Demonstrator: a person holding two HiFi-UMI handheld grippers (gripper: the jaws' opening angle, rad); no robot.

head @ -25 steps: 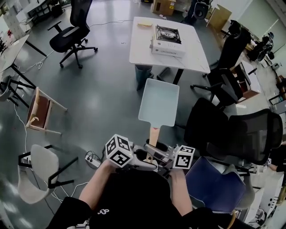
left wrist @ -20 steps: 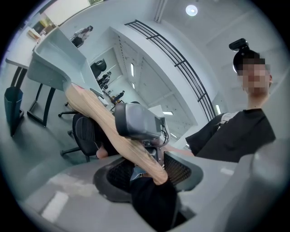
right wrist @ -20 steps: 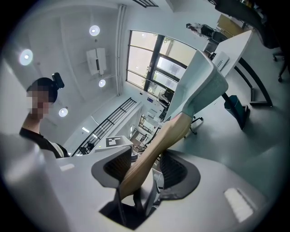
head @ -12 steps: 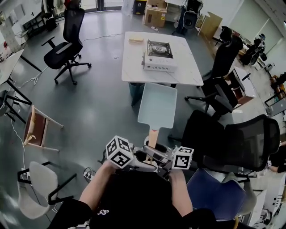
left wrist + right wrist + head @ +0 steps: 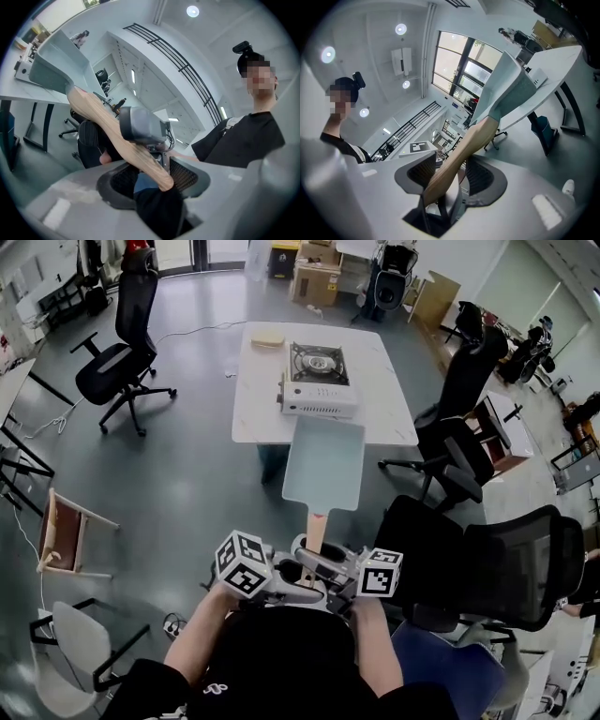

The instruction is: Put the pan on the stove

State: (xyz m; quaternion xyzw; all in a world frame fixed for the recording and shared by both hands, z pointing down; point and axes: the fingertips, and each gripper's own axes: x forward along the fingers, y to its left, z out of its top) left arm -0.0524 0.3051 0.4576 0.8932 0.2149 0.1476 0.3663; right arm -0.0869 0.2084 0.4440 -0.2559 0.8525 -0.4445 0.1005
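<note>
I hold a pale blue rectangular pan (image 5: 323, 463) by its wooden handle (image 5: 315, 532), out in front at mid height. My left gripper (image 5: 302, 570) and right gripper (image 5: 326, 574) are both shut on that handle, side by side near its end. The handle (image 5: 117, 136) runs between the left gripper's (image 5: 150, 174) mesh pads up to the pan (image 5: 61, 65). In the right gripper view the handle (image 5: 459, 157) crosses the right gripper's (image 5: 447, 177) pads toward the pan (image 5: 506, 89). A white portable stove (image 5: 317, 381) sits on the white table (image 5: 253, 404); the pan's far edge overlaps the table's near edge.
A yellowish item (image 5: 267, 337) lies at the table's far left. Black office chairs stand at the left (image 5: 117, 362), the right (image 5: 464, 390) and close on my right (image 5: 497, 549). A wooden chair (image 5: 66, 535) stands at the left, and cardboard boxes (image 5: 317, 279) sit behind the table.
The table and stove have come nearer in the head view. The pan's far edge, once short of the table, now reaches over its near edge. Both grips look unchanged.
</note>
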